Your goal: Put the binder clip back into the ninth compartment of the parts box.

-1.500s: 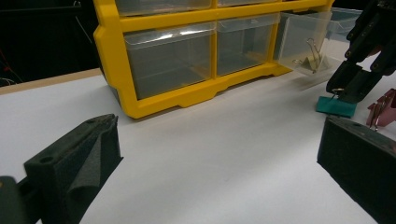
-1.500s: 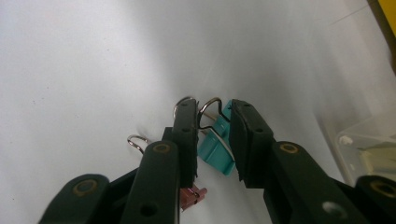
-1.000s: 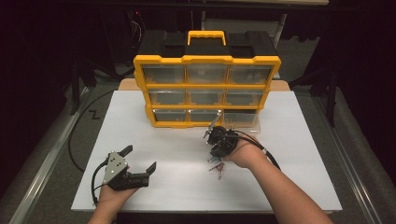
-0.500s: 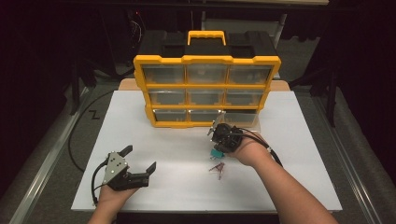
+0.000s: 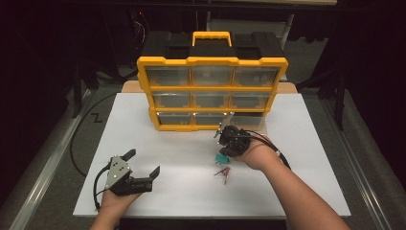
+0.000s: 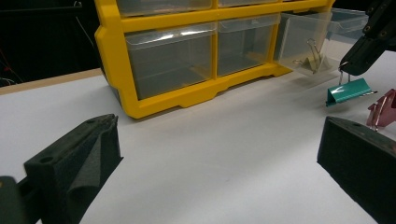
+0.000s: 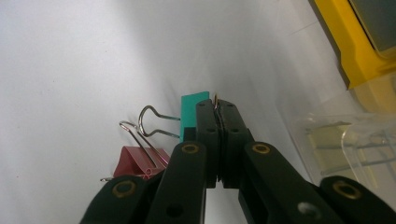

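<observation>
Resting at the near left of the white bench (image 5: 143,201): left hand-held gripper (image 5: 143,168), jaws spread wide apart, nothing between them, held in the person's left hand (image 5: 112,203). Seen along those jaws in the left gripper view: bare bench surface, then the yellow organiser (image 6: 112,56) with its clear drawers. Standing at the far middle of the bench: that organiser (image 5: 212,61), three rows of three drawers, carry handle on top. Pulled out at its bottom right: one clear drawer (image 6: 308,35) with a pale binder clip (image 6: 312,60) inside. Hanging just in front of that drawer: teal binder clip (image 5: 220,157), pinched by one wire handle in the right hand-held gripper (image 5: 225,149), jaws pressed fully together on the wire, clip body dangling just above the bench. Lying just beside and nearer the person: red binder clip (image 5: 222,172), flat on the bench, apart from the jaws. Shown in the right gripper view: teal clip (image 7: 194,114) left of the closed jaw tips, red clip (image 7: 140,161) lower left.
</observation>
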Demonstrator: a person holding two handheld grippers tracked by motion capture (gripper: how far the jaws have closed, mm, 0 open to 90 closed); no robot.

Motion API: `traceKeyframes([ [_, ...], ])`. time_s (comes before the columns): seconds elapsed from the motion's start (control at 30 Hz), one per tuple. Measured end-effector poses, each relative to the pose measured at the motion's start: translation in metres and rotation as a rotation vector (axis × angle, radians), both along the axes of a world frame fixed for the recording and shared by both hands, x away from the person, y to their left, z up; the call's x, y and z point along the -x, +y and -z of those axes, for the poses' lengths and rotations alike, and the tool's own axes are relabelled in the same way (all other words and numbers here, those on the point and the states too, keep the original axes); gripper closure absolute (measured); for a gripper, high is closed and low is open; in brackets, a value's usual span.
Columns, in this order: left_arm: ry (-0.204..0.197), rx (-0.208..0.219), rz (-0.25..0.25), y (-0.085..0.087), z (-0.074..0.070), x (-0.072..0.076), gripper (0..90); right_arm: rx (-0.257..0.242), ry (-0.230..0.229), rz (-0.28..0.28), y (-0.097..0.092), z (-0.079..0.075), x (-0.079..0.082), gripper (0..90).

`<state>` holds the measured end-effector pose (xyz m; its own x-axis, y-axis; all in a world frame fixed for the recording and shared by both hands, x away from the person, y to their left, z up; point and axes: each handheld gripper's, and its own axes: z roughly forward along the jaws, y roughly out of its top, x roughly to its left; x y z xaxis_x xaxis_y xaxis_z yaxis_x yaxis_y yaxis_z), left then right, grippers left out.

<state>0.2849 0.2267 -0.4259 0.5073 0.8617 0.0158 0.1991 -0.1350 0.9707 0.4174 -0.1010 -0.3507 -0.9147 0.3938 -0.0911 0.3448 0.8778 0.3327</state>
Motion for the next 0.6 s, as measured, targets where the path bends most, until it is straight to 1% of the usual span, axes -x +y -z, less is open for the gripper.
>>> traceKeyframes([
  [0.33, -0.001, 0.003, -0.001, 0.0001, -0.0002, 0.0003, 0.3, -0.013, 0.018, 0.001, -0.0054, -0.0049, 0.0011, 90.0],
  [0.6, -0.001, 0.003, -0.003, 0.0011, -0.0001, 0.0001, 0.3, -0.040, 0.033, -0.002, -0.0099, -0.0074, 0.0010, 90.0],
])
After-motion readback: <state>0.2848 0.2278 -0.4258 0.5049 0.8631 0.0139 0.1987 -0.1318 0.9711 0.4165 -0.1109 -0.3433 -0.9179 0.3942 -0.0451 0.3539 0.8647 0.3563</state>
